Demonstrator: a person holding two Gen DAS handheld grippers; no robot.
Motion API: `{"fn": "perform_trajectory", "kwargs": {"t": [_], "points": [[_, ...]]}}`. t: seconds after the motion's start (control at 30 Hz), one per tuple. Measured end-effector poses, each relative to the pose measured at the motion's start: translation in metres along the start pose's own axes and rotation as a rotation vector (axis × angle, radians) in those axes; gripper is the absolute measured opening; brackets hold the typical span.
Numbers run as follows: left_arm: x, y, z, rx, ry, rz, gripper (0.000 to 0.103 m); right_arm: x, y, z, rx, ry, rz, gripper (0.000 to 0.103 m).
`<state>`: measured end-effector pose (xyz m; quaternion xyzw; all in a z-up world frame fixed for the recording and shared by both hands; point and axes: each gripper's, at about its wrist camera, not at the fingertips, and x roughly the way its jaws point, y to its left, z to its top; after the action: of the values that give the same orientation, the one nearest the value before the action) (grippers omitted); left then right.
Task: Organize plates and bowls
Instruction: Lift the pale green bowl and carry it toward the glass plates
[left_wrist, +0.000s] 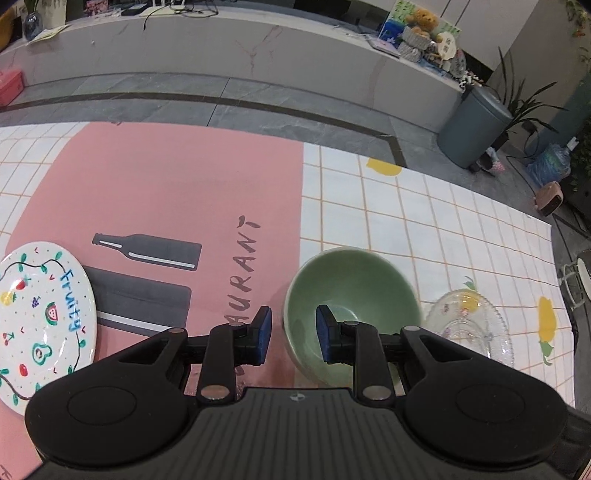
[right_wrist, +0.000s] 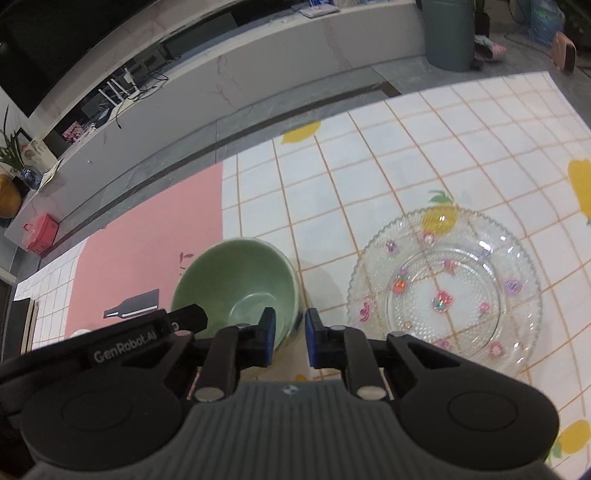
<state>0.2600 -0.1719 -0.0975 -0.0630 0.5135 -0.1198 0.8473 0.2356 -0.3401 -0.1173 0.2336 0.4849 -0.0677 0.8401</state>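
Nearby, glass plate beside green bowl.

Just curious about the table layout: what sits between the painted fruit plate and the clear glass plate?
The green bowl sits between the fruit plate and the glass plate, with bare pink mat on the fruit plate's side, as the left wrist view shows.

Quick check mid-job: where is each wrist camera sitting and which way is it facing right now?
Left wrist: on the left gripper, angled down at the table; jaws straddle the green bowl rim, fruit plate left.
Right wrist: on the right gripper, angled down; jaws straddle the bowl's other rim, glass plate right.
Shared: bowl, glass plate, pink mat.
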Motion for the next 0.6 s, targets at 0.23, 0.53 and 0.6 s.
{"fn": "perform_trajectory", "kwargs": {"t": [0.23, 0.53, 0.6], "points": [[0.014, 0.003, 0.0, -0.019, 0.035, -0.008, 0.018, 0.01, -0.004, -0.001, 0.024, 0.005, 0.015, 0.013], [0.015, 0.003, -0.004, -0.017, 0.041, -0.001, 0.009, 0.008, -0.007, -0.004, 0.038, 0.011, 0.02, 0.011], [0.01, 0.001, -0.005, -0.003, 0.037, 0.006, 0.009, 0.007, -0.009, -0.006, 0.053, 0.018, 0.027, 0.01]]}}
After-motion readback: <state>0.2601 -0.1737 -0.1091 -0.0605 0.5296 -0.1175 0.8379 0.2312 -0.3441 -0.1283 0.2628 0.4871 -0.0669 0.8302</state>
